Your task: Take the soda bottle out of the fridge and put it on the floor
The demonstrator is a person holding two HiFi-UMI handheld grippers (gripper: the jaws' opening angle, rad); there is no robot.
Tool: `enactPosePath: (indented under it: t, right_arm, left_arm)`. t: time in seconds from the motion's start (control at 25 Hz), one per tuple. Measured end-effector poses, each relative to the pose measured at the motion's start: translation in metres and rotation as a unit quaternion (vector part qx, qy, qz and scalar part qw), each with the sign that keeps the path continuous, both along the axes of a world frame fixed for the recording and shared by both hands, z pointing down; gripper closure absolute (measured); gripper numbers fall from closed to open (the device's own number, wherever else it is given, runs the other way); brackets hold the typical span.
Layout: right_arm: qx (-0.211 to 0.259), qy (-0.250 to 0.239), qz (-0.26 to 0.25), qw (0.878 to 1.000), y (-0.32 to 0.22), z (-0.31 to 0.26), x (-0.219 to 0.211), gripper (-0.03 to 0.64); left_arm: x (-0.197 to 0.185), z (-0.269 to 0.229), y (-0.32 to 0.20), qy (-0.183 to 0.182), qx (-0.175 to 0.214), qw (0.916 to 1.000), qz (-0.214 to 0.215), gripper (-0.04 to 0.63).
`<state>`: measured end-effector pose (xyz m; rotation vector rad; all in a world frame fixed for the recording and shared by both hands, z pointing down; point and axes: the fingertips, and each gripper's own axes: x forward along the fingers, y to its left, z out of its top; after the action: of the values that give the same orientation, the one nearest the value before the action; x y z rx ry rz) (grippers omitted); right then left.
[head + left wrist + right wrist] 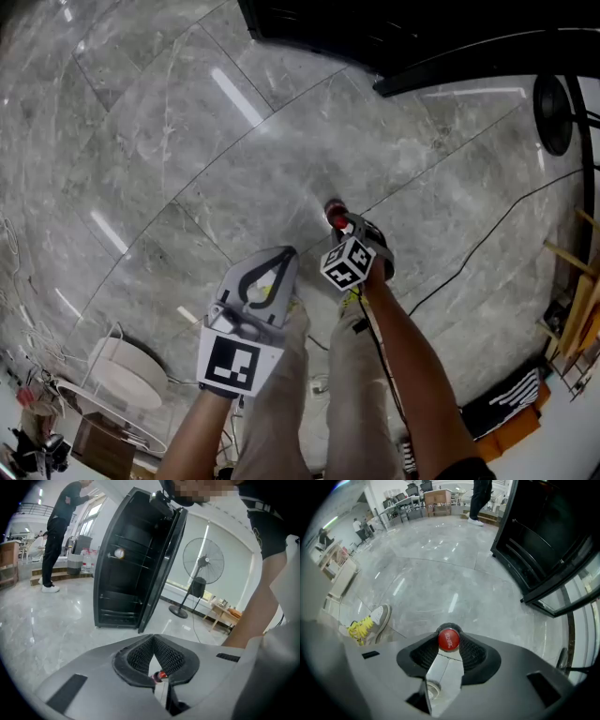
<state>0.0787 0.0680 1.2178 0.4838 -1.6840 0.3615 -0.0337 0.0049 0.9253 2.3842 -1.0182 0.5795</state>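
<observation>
The soda bottle's red cap (448, 640) sits pinched between the pads of my right gripper (449, 633). In the head view the cap (334, 214) shows just beyond the right gripper (341, 223), low over the grey marble floor (187, 141). The bottle's body is mostly hidden under the jaws. My left gripper (287, 253) hangs beside it to the left, its jaws shut tip to tip (153, 637) with nothing between them. The black fridge (126, 559) stands open a short way ahead, its shelves bare.
The fridge base (375, 33) and its open door (469, 70) lie at the top of the head view. A standing fan (203, 562), a floor cable (487, 234), a white round stand (122, 370), my shoe (370, 623) and a standing person (56, 536) are around.
</observation>
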Motion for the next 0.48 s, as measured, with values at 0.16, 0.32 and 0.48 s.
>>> enactPosePath:
  t: [0.16,0.32,0.48]
  right_arm:
    - [-0.007,0.018,-0.035,0.999,0.007,0.003,0.006,0.491]
    - [-0.017,0.02,-0.066,0.997,0.013,0.001,0.008,0.488]
    - [-0.003,0.011,-0.078,0.997,0.008,-0.009,0.003,0.5]
  left_arm:
    - [0.003,-0.002,0.0,0.003,0.002,1.0,-0.001,0.577]
    - [0.009,-0.008,0.001,0.004,0.0,1.0,-0.001,0.577]
    - [0.015,-0.011,0.0,0.007,-0.006,0.9999,-0.01,0.577]
